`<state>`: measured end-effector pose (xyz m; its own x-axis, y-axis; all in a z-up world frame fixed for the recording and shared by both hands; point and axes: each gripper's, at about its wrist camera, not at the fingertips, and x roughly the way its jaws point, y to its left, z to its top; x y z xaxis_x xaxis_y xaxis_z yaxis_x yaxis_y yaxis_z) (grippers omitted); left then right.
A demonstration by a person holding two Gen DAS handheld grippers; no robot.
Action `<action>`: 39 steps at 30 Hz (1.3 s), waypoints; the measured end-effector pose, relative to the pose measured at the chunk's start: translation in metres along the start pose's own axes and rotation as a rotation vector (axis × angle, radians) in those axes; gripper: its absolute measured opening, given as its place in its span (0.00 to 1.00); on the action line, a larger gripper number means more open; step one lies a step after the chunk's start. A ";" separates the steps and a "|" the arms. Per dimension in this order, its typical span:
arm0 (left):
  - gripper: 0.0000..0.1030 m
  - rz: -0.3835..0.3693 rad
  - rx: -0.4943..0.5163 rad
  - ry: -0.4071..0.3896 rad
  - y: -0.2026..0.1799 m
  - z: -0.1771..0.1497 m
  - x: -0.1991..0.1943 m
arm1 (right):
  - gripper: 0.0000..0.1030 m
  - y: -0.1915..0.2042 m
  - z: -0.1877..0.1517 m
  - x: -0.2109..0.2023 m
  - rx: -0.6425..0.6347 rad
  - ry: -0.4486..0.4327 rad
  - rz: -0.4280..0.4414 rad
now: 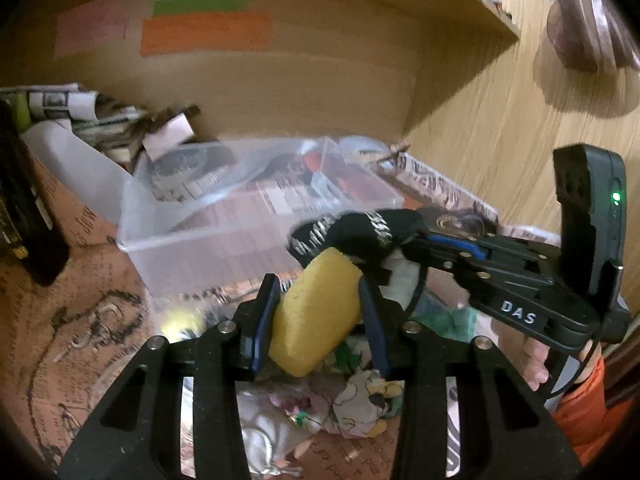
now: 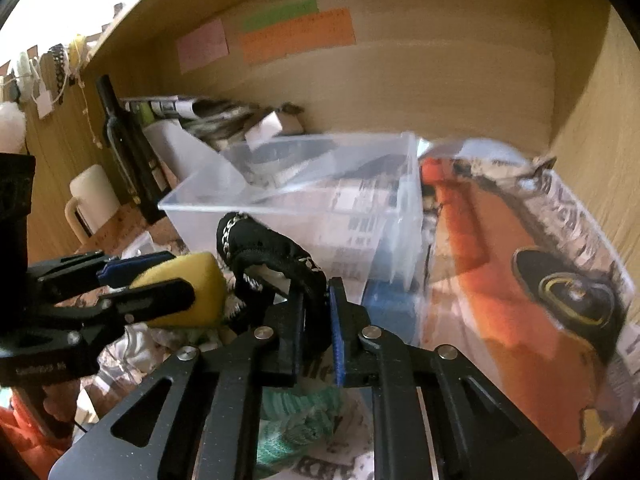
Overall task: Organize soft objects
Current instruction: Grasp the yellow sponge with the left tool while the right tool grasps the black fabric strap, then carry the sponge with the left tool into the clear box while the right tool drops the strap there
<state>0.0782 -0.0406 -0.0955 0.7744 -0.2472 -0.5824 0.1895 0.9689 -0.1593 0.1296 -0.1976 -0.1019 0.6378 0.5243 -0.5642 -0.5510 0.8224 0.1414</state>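
My left gripper [image 1: 320,304] is shut on a yellow sponge [image 1: 316,316], held above a heap of cloths. It also shows in the right wrist view [image 2: 160,280] with the sponge [image 2: 192,280]. My right gripper [image 2: 318,292] is shut on a black knitted cloth with white stitching [image 2: 268,248], lifted just right of the sponge; in the left wrist view the cloth [image 1: 352,232] hangs from the right gripper [image 1: 404,240]. A clear plastic bin [image 1: 248,216] [image 2: 320,200] stands just behind both.
A floral cloth [image 1: 360,400] and a green knitted cloth [image 2: 296,416] lie below the grippers. Newspaper [image 2: 560,240] covers the shelf floor. Rolled papers and a box [image 1: 100,120] sit at the back left. A white mug [image 2: 92,200] stands at the left. Wooden walls enclose the nook.
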 end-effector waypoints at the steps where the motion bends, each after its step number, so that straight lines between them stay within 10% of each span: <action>1: 0.39 0.005 -0.003 -0.011 0.002 0.003 -0.003 | 0.10 0.000 0.003 -0.003 -0.002 -0.012 -0.003; 20: 0.39 0.130 -0.039 -0.151 0.057 0.067 -0.027 | 0.10 0.004 0.062 -0.041 -0.046 -0.260 -0.060; 39: 0.39 0.129 -0.037 0.123 0.104 0.086 0.070 | 0.10 -0.021 0.089 0.044 -0.044 -0.128 -0.063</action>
<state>0.2038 0.0438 -0.0836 0.7106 -0.1224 -0.6929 0.0692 0.9921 -0.1042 0.2167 -0.1723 -0.0574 0.7340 0.4978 -0.4620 -0.5285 0.8459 0.0716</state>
